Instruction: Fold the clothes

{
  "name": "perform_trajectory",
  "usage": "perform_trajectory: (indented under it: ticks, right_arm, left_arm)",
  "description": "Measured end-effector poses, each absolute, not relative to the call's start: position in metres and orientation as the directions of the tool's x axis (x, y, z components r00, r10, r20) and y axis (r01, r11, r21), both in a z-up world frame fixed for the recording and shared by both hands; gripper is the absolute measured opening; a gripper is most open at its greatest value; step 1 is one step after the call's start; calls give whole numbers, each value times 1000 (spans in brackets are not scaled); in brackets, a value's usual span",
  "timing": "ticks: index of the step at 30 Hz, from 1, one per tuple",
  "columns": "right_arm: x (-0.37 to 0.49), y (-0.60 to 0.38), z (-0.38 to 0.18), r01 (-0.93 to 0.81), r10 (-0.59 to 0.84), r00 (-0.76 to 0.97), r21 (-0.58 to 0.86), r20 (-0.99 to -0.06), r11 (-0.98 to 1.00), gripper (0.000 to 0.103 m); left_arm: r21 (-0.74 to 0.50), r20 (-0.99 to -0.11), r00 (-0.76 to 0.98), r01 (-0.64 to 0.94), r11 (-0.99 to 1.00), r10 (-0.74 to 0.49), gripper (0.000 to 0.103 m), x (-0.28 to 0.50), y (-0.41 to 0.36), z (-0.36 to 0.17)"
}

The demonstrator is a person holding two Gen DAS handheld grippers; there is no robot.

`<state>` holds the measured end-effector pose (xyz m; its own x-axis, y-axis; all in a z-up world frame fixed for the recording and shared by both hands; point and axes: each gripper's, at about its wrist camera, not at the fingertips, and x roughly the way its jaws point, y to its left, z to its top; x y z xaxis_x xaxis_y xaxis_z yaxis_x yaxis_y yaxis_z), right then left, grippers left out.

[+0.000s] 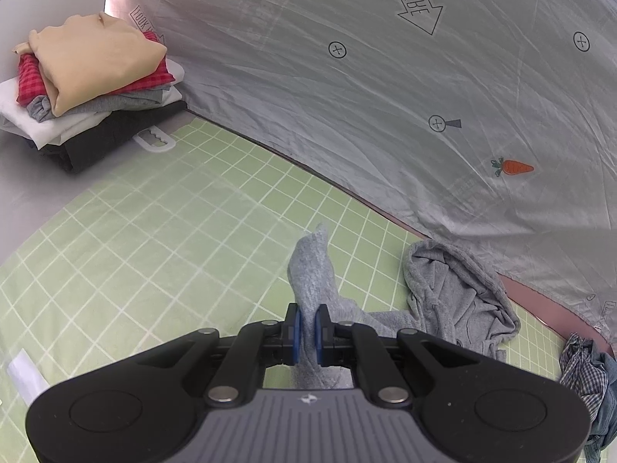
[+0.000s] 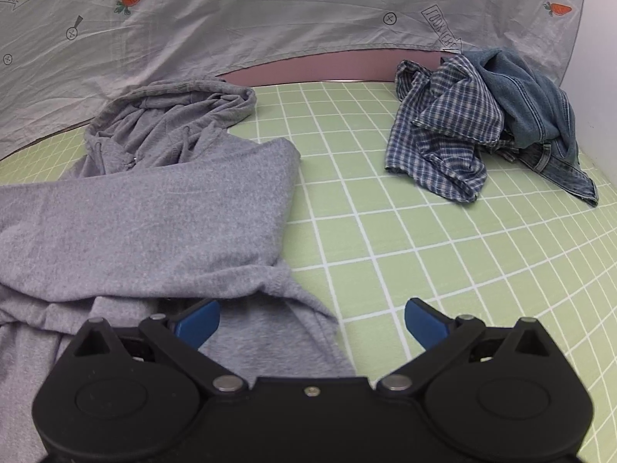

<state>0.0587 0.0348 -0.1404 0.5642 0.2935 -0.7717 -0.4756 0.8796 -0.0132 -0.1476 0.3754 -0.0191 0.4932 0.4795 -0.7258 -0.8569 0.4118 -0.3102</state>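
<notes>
Fleece, by the look of it: the grey hoodie (image 2: 154,208) is soft, thick and limp, lying spread on the green grid mat (image 2: 424,250) with its hood (image 2: 181,108) bunched toward the printed grey sheet (image 2: 270,19) at the back and 1 sleeve laid across the body. The left gripper (image 1: 307,328) has its 2 blue pads pinched tight on a strip of the hoodie's fabric, probably a cuff or sleeve end, which stands up between them in a floppy peak. The right gripper (image 2: 312,320) sits with its fingers spread wide and holding nothing, low over the hoodie's near edge.

I judge that the cloth will sag and drape rather than hold a crease, with enough weight to drag on the mat, so a pinch on a seam, hem or cuff should hold better than one on loose mid-panel fabric. The drawstrings and zipper pull near the hood could snag.

Further right, a crumpled plaid shirt (image 2: 443,131) and a denim garment (image 2: 540,112) lie heaped together, and a stack of folded clothes (image 1: 92,81) sits at the far left.
</notes>
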Motion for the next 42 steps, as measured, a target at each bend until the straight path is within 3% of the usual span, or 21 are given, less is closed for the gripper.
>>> perform_trajectory:
  ticks: [9, 14, 17, 25, 29, 42]
  right_arm:
    - [16, 88, -142, -562, 397, 528, 41, -751, 826, 103]
    - [4, 117, -150, -607, 354, 561, -81, -749, 791, 103]
    - [13, 119, -159, -561, 281, 609, -152, -742, 813, 103]
    - [53, 66, -162, -356, 222, 605, -10, -764, 934, 103]
    - [61, 57, -166, -322, 193, 598, -13, -778, 947, 103]
    - [44, 102, -170, -529, 277, 608, -120, -744, 840, 103]
  left_arm:
    - [-345, -720, 533, -830, 437, 444, 9, -160, 381, -20]
    - [-364, -727, 542, -825, 432, 421, 9, -164, 388, -27]
    - [-361, -733, 537, -827, 430, 418, 9, -166, 393, -32]
    - [-357, -753, 507, -850, 386, 420, 9, -175, 402, -45]
    - [-360, -757, 504, -853, 377, 416, 9, -177, 403, -49]
    - [-352, -762, 496, -856, 378, 415, 9, -175, 401, -48]
